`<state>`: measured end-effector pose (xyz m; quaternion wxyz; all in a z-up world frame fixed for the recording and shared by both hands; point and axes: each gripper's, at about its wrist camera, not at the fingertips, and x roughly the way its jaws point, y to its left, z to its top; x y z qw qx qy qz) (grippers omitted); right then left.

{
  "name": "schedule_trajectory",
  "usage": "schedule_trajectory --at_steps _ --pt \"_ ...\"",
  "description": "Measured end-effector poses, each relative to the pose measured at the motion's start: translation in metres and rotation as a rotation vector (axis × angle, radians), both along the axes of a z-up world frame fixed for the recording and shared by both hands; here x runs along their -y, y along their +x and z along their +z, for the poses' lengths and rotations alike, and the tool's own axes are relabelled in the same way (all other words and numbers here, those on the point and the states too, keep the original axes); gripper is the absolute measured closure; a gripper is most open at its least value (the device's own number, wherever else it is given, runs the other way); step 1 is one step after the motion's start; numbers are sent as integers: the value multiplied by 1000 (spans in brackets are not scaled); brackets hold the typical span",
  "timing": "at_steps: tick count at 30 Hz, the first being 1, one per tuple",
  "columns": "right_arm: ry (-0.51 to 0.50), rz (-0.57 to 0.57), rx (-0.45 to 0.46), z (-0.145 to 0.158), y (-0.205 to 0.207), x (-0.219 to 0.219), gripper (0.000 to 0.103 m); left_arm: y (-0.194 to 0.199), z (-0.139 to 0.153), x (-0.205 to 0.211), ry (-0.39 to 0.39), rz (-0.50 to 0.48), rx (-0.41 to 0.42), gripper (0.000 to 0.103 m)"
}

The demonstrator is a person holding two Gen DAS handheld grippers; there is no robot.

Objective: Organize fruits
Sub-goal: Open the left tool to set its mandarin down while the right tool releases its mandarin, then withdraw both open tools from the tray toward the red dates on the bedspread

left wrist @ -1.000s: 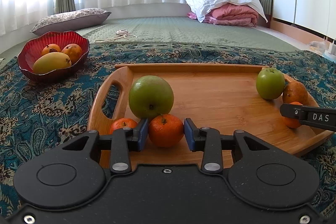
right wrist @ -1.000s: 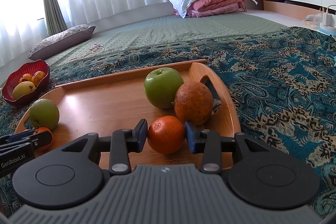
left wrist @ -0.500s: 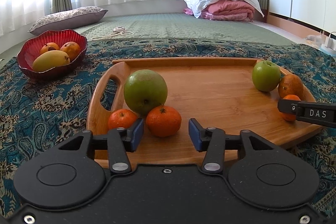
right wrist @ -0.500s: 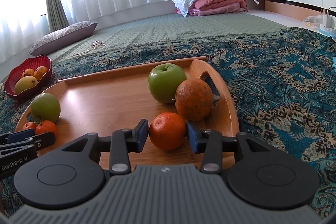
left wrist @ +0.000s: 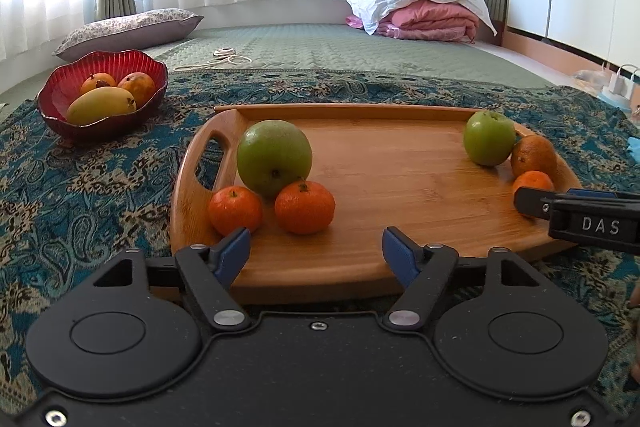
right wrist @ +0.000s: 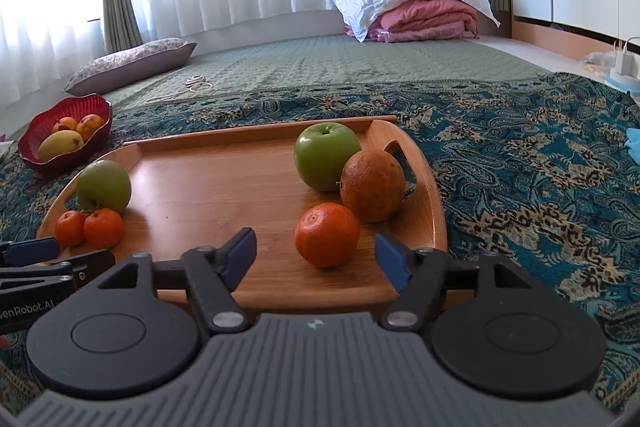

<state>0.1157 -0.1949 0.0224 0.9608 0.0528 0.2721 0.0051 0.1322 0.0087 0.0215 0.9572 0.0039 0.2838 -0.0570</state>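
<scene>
Two grippers spreading over a wooden tray (left wrist: 400, 187) of fruit on a teal paisley cloth (left wrist: 80, 195).

The tray lies flat on the cloth, and a red bowl (left wrist: 64, 125) holding a mango (left wrist: 100, 105) stands well apart beyond its left end. At the tray's left end a big green apple (left wrist: 274, 157) touches two tangerines in front of it, one by the handle (left wrist: 235, 209) and one to its right (left wrist: 305, 207). At the right end a smaller green apple (right wrist: 326, 155) touches a dull brownish orange (right wrist: 372, 185), with a bright tangerine (right wrist: 327, 234) just in front. The left gripper (left wrist: 316, 253) has its jaws opening, with nothing between the blue pads and the nearer tangerine just ahead. The right gripper (right wrist: 316, 255) is opening too; its tangerine sits free between the pads, touched by neither.
</scene>
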Motion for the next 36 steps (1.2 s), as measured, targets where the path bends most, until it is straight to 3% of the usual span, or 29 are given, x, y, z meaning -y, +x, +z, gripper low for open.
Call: schedule_trajectory --at_steps 3,15,24,36 --pt "-15 7 14 2 -9 -2 19 -11 4 0 -17 -11 10 20" --pt "-50 6 52 2 -53 0 14 -56 9 16 0 -87 41 14" --pt "-102 -20 80 -1 -86 -1 14 -83 0 31 26 -124 33 13" --pt "-143 -57 98 -10 -116 -1 14 -116 -6 37 -4 -124 13 13"
